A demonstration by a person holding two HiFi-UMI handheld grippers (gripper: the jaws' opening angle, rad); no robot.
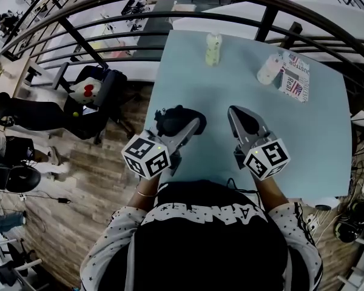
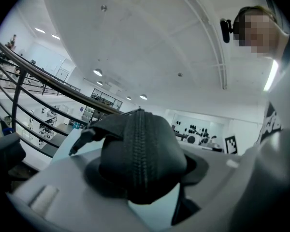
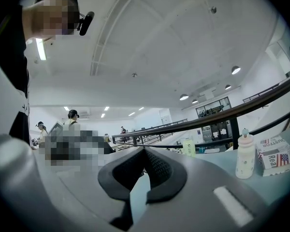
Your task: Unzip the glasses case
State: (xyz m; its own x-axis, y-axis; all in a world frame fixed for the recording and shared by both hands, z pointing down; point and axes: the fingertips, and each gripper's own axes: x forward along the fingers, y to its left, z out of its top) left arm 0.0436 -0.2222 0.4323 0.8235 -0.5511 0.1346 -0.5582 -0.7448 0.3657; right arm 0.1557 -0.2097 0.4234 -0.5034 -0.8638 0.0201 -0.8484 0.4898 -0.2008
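The black glasses case [image 1: 171, 119] is held at the left edge of the light blue table [image 1: 303, 138], with my left gripper [image 1: 193, 126] shut on it. In the left gripper view the glasses case [image 2: 141, 151] fills the space between the jaws. Its zip runs up the middle, closed as far as it shows, and a pull tab [image 2: 81, 139] sticks out to the left. My right gripper [image 1: 233, 111] hovers over the table to the right of the case, apart from it. The right gripper [image 3: 145, 152] is shut, its pads meeting with nothing between them.
At the table's far side stand a pale green bottle [image 1: 213, 48], a white bottle [image 1: 269, 69] and a printed box [image 1: 295, 76]. The same white bottle [image 3: 245, 154] and box [image 3: 275, 157] show in the right gripper view. A black railing [image 1: 170, 17] runs behind the table.
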